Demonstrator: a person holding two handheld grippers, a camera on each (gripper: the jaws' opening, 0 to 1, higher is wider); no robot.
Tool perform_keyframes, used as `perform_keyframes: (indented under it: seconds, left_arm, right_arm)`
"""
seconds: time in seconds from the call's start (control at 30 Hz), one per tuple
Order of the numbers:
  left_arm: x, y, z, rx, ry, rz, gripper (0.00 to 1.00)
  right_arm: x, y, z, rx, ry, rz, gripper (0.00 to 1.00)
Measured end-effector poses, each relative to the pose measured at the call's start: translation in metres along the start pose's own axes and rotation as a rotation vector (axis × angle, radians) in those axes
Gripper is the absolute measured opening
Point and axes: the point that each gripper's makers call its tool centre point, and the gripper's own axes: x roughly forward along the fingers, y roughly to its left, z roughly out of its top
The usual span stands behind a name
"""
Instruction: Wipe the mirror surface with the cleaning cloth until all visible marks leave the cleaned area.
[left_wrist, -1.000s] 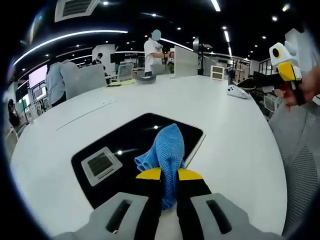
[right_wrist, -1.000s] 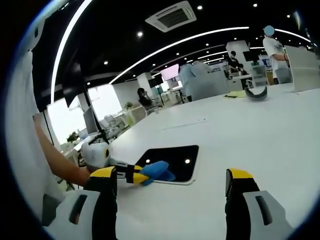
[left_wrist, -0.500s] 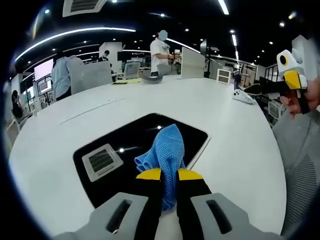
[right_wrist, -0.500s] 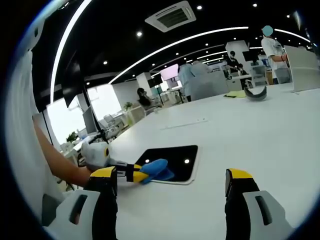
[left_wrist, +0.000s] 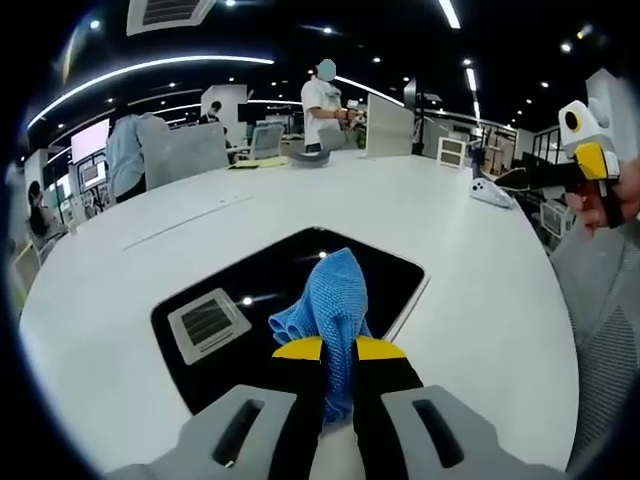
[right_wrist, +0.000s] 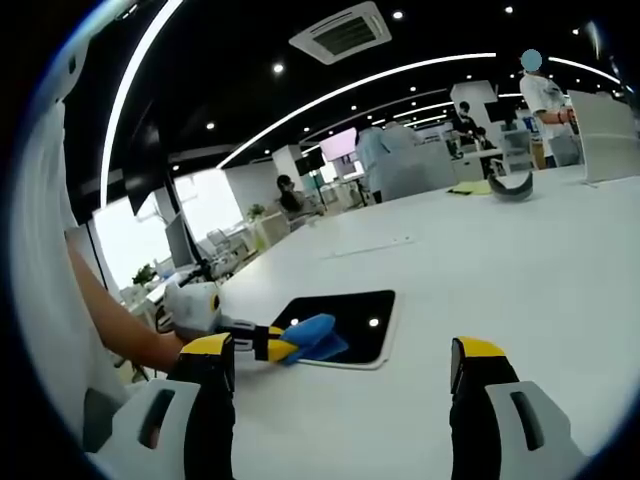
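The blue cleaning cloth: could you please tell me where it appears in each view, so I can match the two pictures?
Left gripper view: the blue cleaning cloth sits low centre, pinched between the left tongs, over the mirror.
Right gripper view: it lies left of centre, on the mirror's near edge, held by the left tongs entering from the left.
Shared landmark: the dark rectangular mirror on the white table.

A big white table (left_wrist: 480, 300) is seen. A flat mirror (left_wrist: 270, 300) is laid on it, and dark ceiling and lights are shown in its glass. Far across the table, a dark curved thing (left_wrist: 307, 159) and a yellow sheet (left_wrist: 262, 163) are laid. A white controller (left_wrist: 492, 192) is set near the edge.
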Motion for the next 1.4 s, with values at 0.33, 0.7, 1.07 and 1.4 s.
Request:
perform_keyframes:
  seconds: [0.33, 0.7, 1.07, 1.4]
  left_arm:
    - [0.001, 0.003, 0.001, -0.003, -0.006, 0.011, 0.07]
    - [0.003, 0.028, 0.004, -0.011, 0.002, 0.053, 0.07]
    - [0.005, 0.038, 0.005, -0.014, -0.004, 0.073, 0.07]
    - [0.007, 0.043, 0.007, -0.004, -0.006, 0.083, 0.07]
  right_arm:
    - [0.000, 0.000, 0.000, 0.002, 0.001, -0.001, 0.89]
    - [0.000, -0.002, -0.001, 0.006, 0.003, -0.003, 0.89]
    - [0.000, -0.002, -0.002, 0.008, 0.008, -0.005, 0.89]
    - [0.002, -0.001, -0.002, 0.007, 0.013, 0.001, 0.89]
